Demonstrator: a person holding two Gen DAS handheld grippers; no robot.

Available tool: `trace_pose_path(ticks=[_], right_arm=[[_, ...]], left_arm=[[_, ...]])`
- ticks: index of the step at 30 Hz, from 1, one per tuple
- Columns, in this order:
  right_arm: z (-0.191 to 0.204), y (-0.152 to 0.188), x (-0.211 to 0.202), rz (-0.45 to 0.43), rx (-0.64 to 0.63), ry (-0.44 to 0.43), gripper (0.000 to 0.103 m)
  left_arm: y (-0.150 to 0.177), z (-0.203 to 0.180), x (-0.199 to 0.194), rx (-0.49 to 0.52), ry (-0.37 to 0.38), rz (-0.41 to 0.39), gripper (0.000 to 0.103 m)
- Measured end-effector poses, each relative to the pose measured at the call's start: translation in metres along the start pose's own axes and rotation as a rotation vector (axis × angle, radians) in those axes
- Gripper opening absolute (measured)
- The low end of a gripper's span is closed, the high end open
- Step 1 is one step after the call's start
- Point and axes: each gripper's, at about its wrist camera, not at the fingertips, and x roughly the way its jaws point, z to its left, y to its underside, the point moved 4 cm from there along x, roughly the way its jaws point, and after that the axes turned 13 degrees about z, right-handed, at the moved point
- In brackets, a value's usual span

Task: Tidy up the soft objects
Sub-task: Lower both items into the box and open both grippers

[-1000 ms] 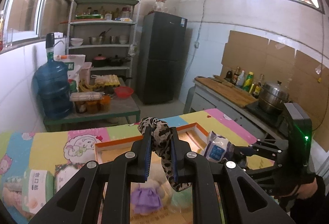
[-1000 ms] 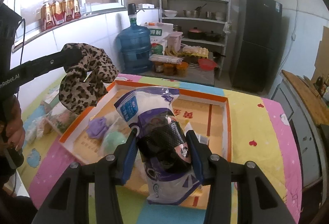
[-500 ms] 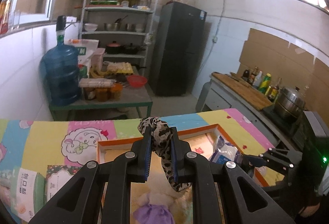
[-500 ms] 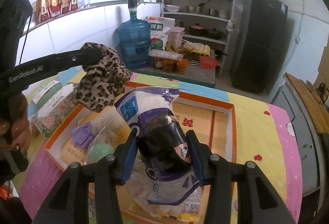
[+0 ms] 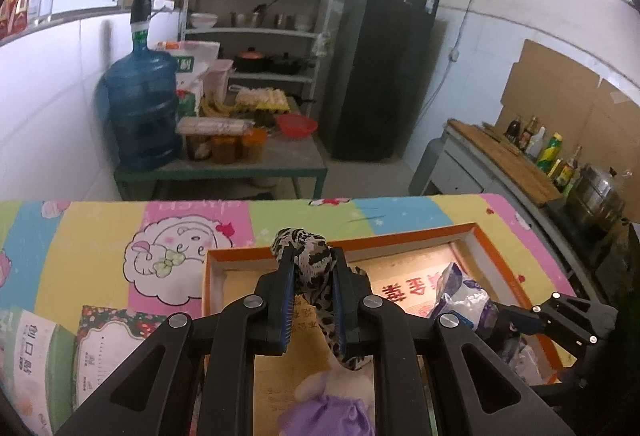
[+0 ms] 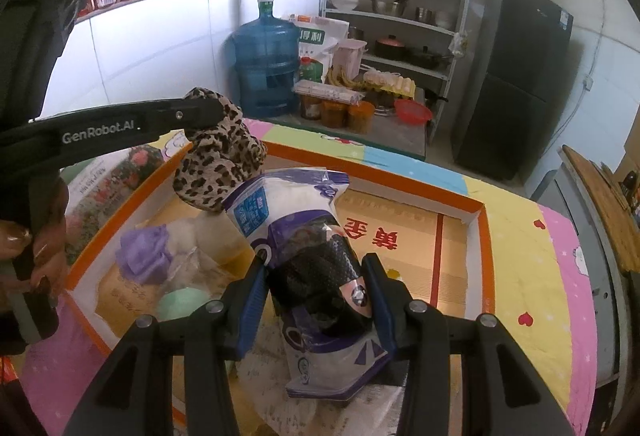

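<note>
Bench (image 5: pixel 72 236) first: its bright patterned cloth now fills more of the left wrist view than a second ago, since both hands have come down and forward. Box (image 6: pixel 478 232), the orange-rimmed tray on it, has grown in both frames and now sits right under the tools. Pouch (image 6: pixel 288 212), a white and purple packet, stays clamped between the jaws of the right gripper (image 6: pixel 316 288), hanging over the box middle in the lower centre of the right wrist frame. Scrunchie (image 5: pixel 310 264), leopard print, stays pinched in the closed jaws of the left gripper (image 5: pixel 310 288), now over the box's left part, above a purple toy (image 6: pixel 142 256) and green ball (image 6: pixel 182 302) already inside. I judge both soft things are about ready for release into the box.
</note>
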Motion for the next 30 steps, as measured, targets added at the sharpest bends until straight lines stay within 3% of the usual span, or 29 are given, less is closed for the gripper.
trace_pose_path(ticks=[7,10,13,14,15,19,21,30], right_arm=[[0.001,-0.001,0.008,0.01,0.002,0.007,0.048],[0.003,-0.002,0.011,0.015,-0.005,0.018,0.049],[0.005,-0.004,0.013,0.015,-0.013,0.038,0.05],[0.007,-0.004,0.013,0.015,-0.015,0.041,0.05],[0.007,-0.004,0.013,0.015,-0.015,0.045,0.052],[0.008,-0.004,0.012,0.016,-0.016,0.05,0.056],[0.009,-0.003,0.01,0.014,-0.016,0.049,0.065],[0.005,0.005,-0.011,-0.017,0.009,0.072,0.066]], left_arm=[[0.002,0.006,0.015,-0.018,-0.005,0.054,0.02],[0.003,0.006,0.018,-0.014,-0.008,0.067,0.029],[0.003,0.006,0.015,-0.021,-0.007,0.064,0.051],[0.004,0.006,0.015,-0.021,-0.012,0.068,0.064],[0.004,0.005,0.014,-0.019,-0.015,0.067,0.068],[0.006,0.003,0.005,-0.011,-0.015,0.05,0.068],[0.007,0.003,0.001,-0.011,-0.012,0.044,0.069],[0.01,0.0,-0.031,0.006,0.008,-0.01,0.069]])
